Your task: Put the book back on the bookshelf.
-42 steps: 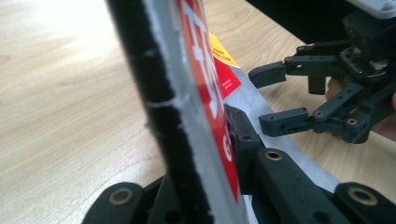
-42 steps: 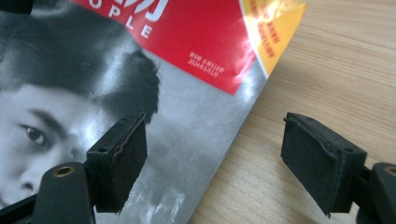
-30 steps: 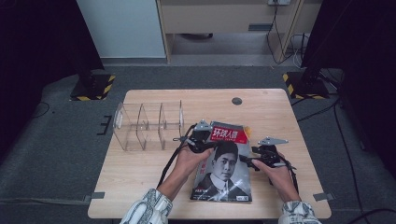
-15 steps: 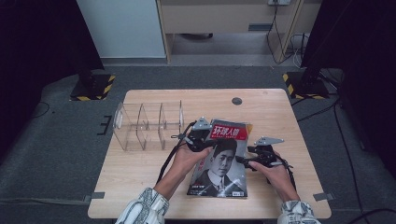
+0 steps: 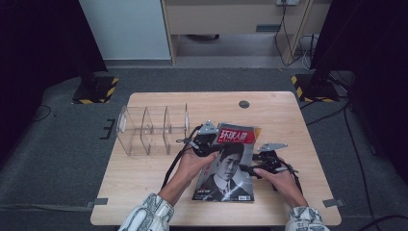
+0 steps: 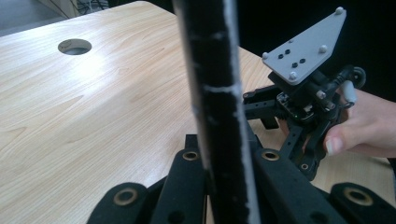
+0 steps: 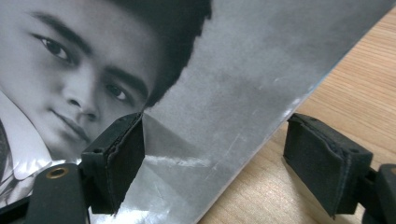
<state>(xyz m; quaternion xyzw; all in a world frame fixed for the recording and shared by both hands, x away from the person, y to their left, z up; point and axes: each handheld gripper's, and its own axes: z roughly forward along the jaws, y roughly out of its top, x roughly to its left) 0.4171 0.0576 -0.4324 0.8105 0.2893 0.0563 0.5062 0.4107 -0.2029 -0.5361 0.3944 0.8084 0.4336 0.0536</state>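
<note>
A glossy magazine with a red title band and a black-and-white portrait cover is seen in the lower middle of the high view, lying on the pale wooden desk and skewed so that its top leans toward the right of the frame. Its left edge, near the top, is gripped by the left tongs: in the left gripper view a dark, white-flecked edge is seen rising straight up between the two black jaws, which are pressed in against it from both sides. The right tongs are held at the magazine's right edge; in the right gripper view they are spread wide, with the left pad resting over the grey cover and the right pad down beside the edge on bare wood, so nothing is pinched by them yet. A clear acrylic rack with upright dividers stands at the left of the desk, well apart from the magazine, and it is judged, not known, to be where the magazine is meant to go. Several risks are judged from this hold. Because the magazine is limp and is held at one edge alone, it could sag or fan open if lifted, and the slick cover could slip out of the pinch. If the right tongs are brought together as they stand, the cover could be creased, or the edge missed altogether.
</note>
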